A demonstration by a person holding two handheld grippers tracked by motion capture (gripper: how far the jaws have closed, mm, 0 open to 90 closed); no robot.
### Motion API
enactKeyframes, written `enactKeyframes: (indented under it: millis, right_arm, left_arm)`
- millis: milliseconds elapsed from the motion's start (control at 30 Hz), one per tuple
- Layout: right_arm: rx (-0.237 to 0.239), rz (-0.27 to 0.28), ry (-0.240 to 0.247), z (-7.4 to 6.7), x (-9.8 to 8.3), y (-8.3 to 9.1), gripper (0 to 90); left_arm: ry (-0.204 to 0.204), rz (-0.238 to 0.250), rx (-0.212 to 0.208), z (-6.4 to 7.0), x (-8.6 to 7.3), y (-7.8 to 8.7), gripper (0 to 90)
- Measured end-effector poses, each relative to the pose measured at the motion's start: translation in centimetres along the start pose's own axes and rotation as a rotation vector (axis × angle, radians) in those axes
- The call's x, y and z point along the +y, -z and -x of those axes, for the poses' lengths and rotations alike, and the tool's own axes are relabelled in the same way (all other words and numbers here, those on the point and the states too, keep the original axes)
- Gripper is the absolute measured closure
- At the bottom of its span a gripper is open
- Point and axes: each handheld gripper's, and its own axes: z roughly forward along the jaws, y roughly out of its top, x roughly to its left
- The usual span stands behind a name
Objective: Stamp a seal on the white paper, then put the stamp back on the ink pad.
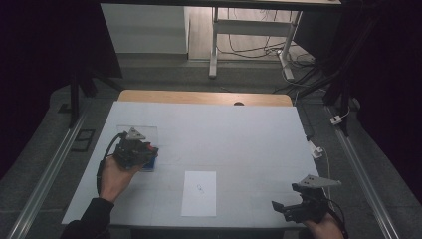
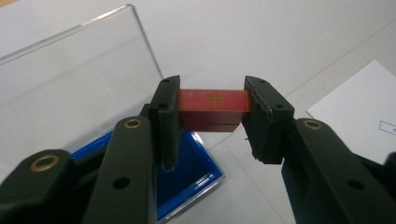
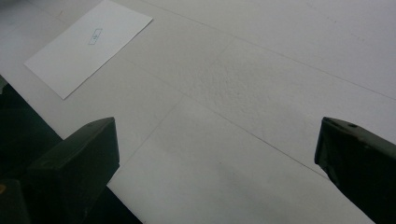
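Right gripper (image 1: 283,208) sitting at near right table edge, jaws spread wide, gripping nothing; hand mostly cut off by frame bottom. White paper sheet (image 1: 199,193) lying near centre, tiny print on it too small to read. Left gripper (image 2: 212,116) hovering further back on left, jaws clamping red block (image 2: 214,108) by its ends. Blue tray (image 2: 187,182) sitting right below, partly hidden behind jaws. Clear plastic lid (image 2: 74,88) standing tilted just behind tray.

The right gripper (image 3: 215,158) has its two black jaws spread wide, one at the lower left of the frame and one at the lower right. Between them lies the white table cover (image 3: 261,93). A sheet of paper (image 3: 88,44) with a small printed mark rests at the upper left.
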Motion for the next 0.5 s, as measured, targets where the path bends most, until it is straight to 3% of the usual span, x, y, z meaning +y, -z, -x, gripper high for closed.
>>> enactKeyframes:
  millis: [500]
  right_arm:
    - [0.000, 0.002, 0.000, 0.0, 0.0, 0.0, 0.0]
  left_arm:
    - [0.040, 0.011, 0.068, -2.1, -0.4, 0.1, 58.5]
